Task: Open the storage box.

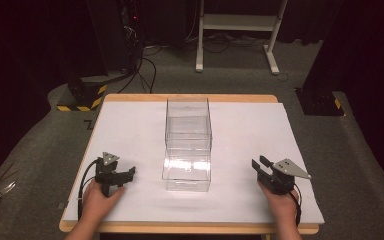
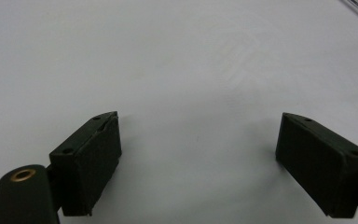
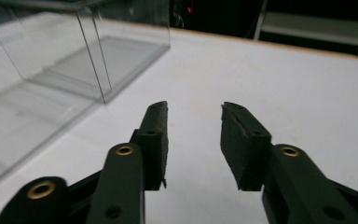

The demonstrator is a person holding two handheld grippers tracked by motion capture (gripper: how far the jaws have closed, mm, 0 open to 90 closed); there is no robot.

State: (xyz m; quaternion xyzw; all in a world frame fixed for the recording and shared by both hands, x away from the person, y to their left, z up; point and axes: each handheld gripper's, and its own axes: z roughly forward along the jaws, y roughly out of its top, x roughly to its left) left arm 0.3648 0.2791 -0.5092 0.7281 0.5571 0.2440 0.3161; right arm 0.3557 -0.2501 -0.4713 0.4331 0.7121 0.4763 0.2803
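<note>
From the high view, I see a clear plastic box (image 1: 188,145) standing at the middle of a white-covered table (image 1: 130,125), its long side running away from me, empty as far as I can tell. My left gripper (image 1: 125,173) rests near the front left of the table in the person's left hand (image 1: 99,199), jaws pointing toward the box but well apart from it. My right gripper (image 1: 260,165) sits near the front right in the right hand (image 1: 280,202), its grey three-cornered plate on top, also well clear of the box. The box lies between the two grippers. Beyond the table, cables (image 1: 145,70) trail on the grey floor and a white frame (image 1: 240,30) stands at the back.

In the left gripper view, the left gripper (image 2: 198,140) hangs just over the bare white table cover (image 2: 177,56), jaws spread wide with nothing between them.

In the right gripper view, the right gripper (image 3: 194,140) has its jaws parted with a moderate gap, holding nothing. The clear plastic box (image 3: 74,60) stands ahead and to the left on the cover, apart from the jaws.
</note>
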